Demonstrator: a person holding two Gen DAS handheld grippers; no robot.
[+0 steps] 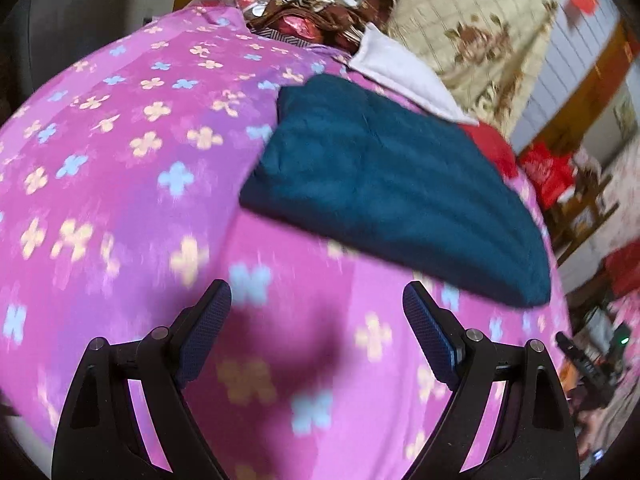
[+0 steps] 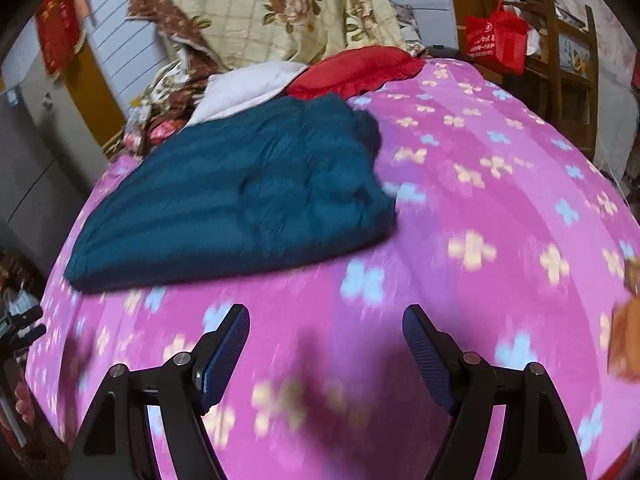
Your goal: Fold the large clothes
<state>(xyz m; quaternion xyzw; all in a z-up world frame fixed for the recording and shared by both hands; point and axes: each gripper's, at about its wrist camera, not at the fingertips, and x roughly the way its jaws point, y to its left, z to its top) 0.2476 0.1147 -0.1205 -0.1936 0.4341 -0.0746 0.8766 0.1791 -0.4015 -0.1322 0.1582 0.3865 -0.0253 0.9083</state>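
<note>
A dark teal quilted garment (image 1: 384, 184) lies folded into a flat bundle on a bed covered by a pink flowered sheet (image 1: 120, 160). In the left wrist view it is ahead and to the right. In the right wrist view the garment (image 2: 236, 196) is ahead and to the left on the same sheet (image 2: 500, 200). My left gripper (image 1: 316, 300) is open and empty above bare sheet, short of the garment. My right gripper (image 2: 326, 326) is open and empty above bare sheet, short of the garment's near edge.
Behind the garment lie a white cloth (image 2: 248, 88), a red cloth (image 2: 356, 70) and a beige flowered quilt (image 2: 272, 12) against the wall. A red bag (image 2: 496, 38) sits on a wooden chair (image 2: 568, 64) beside the bed. Both views are motion-blurred.
</note>
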